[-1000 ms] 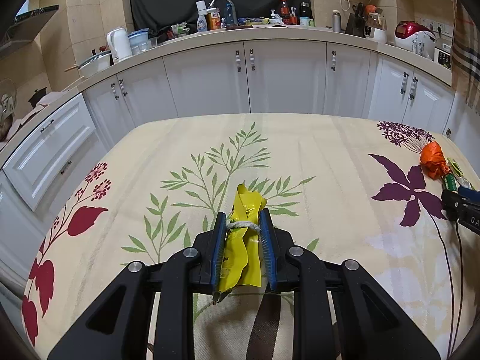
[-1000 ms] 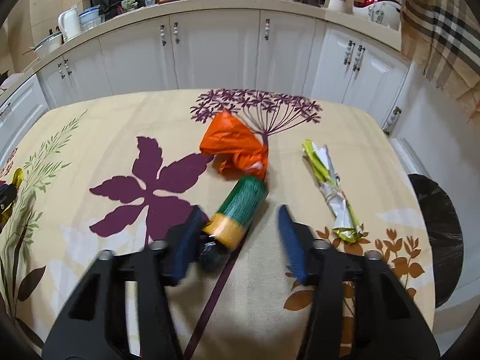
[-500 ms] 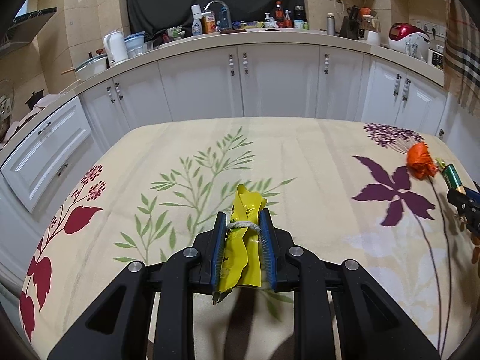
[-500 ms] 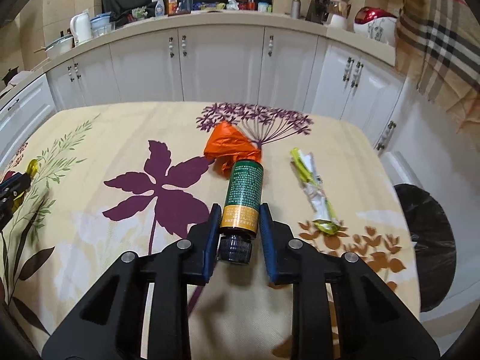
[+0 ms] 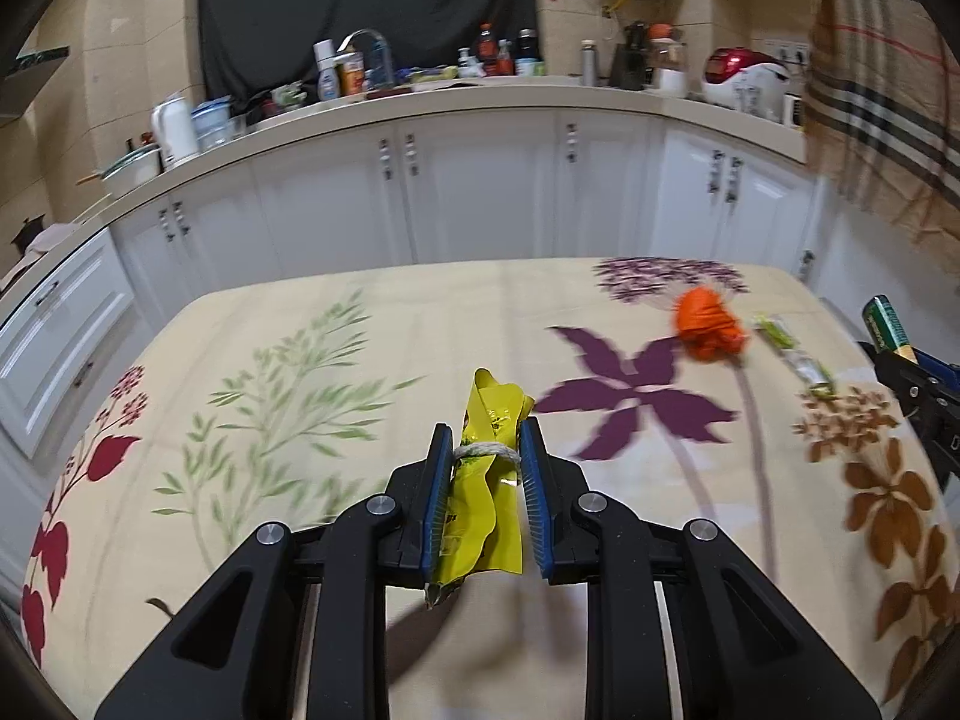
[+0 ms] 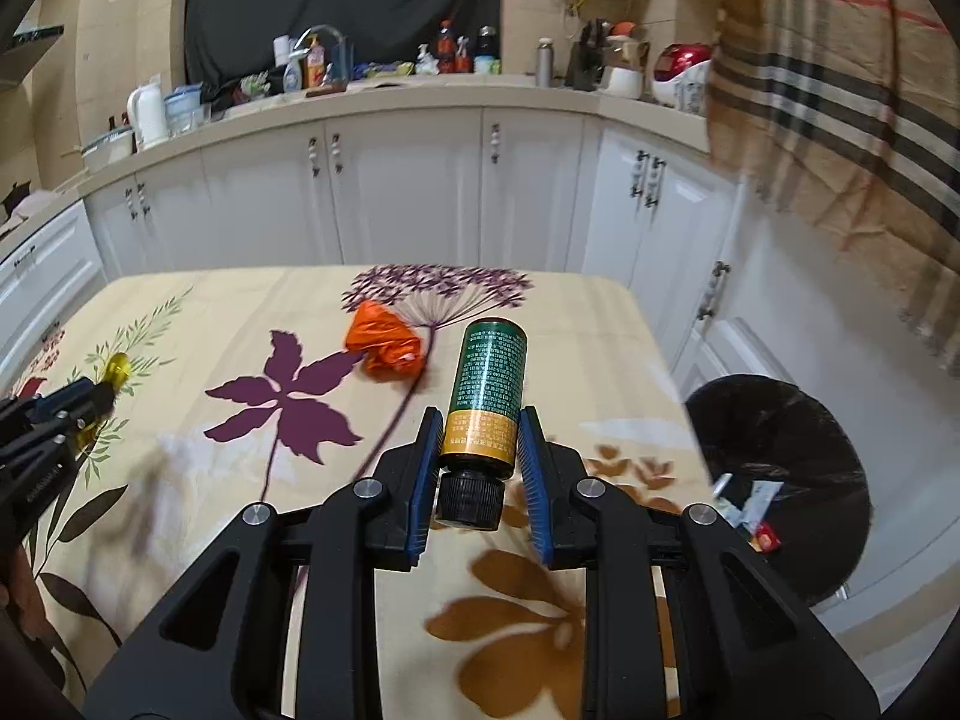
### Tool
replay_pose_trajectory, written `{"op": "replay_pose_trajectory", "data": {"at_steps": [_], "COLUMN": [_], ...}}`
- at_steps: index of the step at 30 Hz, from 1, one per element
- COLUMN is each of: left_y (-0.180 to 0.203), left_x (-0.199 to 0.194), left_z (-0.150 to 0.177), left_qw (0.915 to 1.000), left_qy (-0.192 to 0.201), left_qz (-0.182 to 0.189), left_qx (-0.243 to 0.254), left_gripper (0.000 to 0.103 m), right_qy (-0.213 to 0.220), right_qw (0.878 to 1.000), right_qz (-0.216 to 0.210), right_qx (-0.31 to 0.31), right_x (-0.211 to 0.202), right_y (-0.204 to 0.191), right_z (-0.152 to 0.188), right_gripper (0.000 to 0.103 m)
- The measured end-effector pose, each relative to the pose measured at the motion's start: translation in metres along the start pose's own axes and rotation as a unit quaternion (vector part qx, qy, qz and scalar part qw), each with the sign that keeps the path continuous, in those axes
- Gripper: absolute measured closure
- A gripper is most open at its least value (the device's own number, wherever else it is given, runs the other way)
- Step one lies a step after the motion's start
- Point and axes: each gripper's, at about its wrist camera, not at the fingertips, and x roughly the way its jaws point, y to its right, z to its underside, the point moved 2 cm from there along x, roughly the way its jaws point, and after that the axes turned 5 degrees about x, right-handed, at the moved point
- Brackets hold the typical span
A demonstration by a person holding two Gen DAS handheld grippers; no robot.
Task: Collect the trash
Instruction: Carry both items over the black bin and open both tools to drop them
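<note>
At the far left of the scene, your left gripper (image 5: pixel 480 456) is clenched on a crumpled yellow wrapper (image 5: pixel 483 492) bound with a loop of white string (image 5: pixel 486 452); the blue pads press both sides of the bundle, its upper end sticks out past the fingertips, and its lower end hangs below them, clear of the tablecloth (image 5: pixel 360 324). The cloth is cream, printed with red leaves at its left edge, green fronds next, and a purple flower (image 5: pixel 636 402) toward the middle. To the right of that flower a crumpled orange bag (image 5: pixel 708 327) lies on the cloth, touching neither gripper. Just beside it on the right lies a thin green and white wrapper (image 5: pixel 792 354), flat on the cloth near the table's right edge. Further right, your right gripper (image 6: pixel 480 450) is grasping a green bottle (image 6: pixel 489 387) by its orange band, the black cap (image 6: pixel 468 501) pointing back toward the camera and the base pointing away, so that the bottle is held above the table. In the right wrist view the left gripper (image 6: pixel 72 414) shows at the left edge with the yellow wrapper (image 6: pixel 114 369) in it. At the far right, on the floor beside the table, stands a bin lined with a black bag (image 6: pixel 780 468), holding a few scraps. White cabinets (image 6: pixel 408 192) and a cluttered counter run along the far wall.
</note>
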Motion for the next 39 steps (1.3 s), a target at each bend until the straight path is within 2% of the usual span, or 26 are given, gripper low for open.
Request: {"op": "replay_pose_trajectory", "data": {"at_steps": [12, 22, 29, 39], "left_y": [0.098, 0.188, 0.237, 0.296], "left_x": [-0.015, -0.018, -0.013, 0.008], "left_z": [-0.027, -0.051, -0.064, -0.077], "left_qw": [0.9953, 0.9832, 0.9742, 0.9676], "left_qy": [0.039, 0.073, 0.088, 0.092], "left_qz": [0.069, 0.128, 0.159, 0.18], "left_qx": [0.055, 0.108, 0.134, 0.151], "left_gripper": [0.079, 0.079, 0.079, 0.079], "right_qy": [0.035, 0.052, 0.055, 0.052], "right_qw": [0.997, 0.99, 0.985, 0.979], "right_qz": [0.05, 0.105, 0.131, 0.154], "right_qx": [0.047, 0.078, 0.097, 0.123], "right_x": [-0.03, -0.039, -0.034, -0.012], "right_y": [0.079, 0.145, 0.185, 0.23], "right_z": [0.007, 0.01, 0.011, 0.015], "right_gripper": [0.078, 0.078, 0.078, 0.078]}}
